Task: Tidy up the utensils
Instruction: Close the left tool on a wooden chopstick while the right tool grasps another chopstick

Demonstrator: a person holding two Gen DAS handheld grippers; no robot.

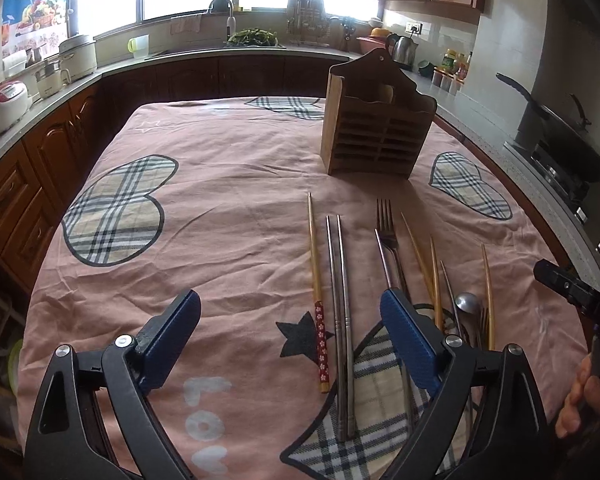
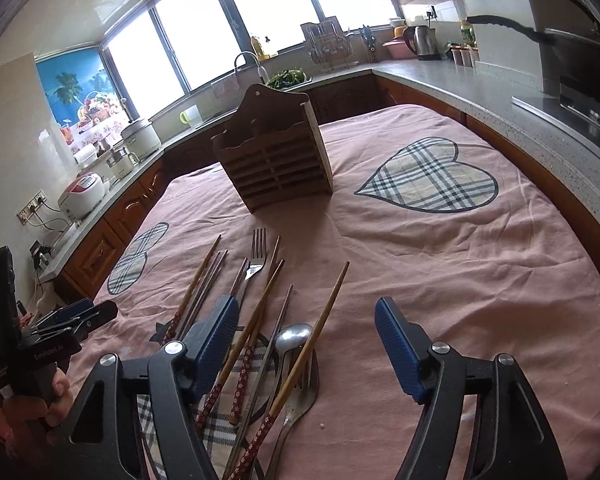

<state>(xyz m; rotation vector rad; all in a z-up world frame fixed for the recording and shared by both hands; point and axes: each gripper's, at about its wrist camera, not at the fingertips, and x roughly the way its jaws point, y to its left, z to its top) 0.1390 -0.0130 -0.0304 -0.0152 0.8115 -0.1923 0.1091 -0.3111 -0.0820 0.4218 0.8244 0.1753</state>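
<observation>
The left tongs (image 1: 290, 344) stand open over the pink cloth (image 1: 228, 184) on the tabletop, nothing between the pads. The right tongs (image 2: 306, 344) are open too, straddling the near ends of the utensils without gripping any. The utensils lie side by side in a loose row: one fork (image 1: 386, 226) with its prongs toward the holder, one spoon (image 2: 294, 336), two metal chopsticks (image 1: 338, 280) and several wooden chopsticks (image 1: 314, 256) whose count I cannot tell. Beyond them stands one wooden holder (image 1: 374, 128), upright

Pink tablecloth (image 1: 228, 184) with plaid hearts (image 2: 428, 176); brown wooden holder (image 1: 376, 132); blue-padded jaws.
</observation>
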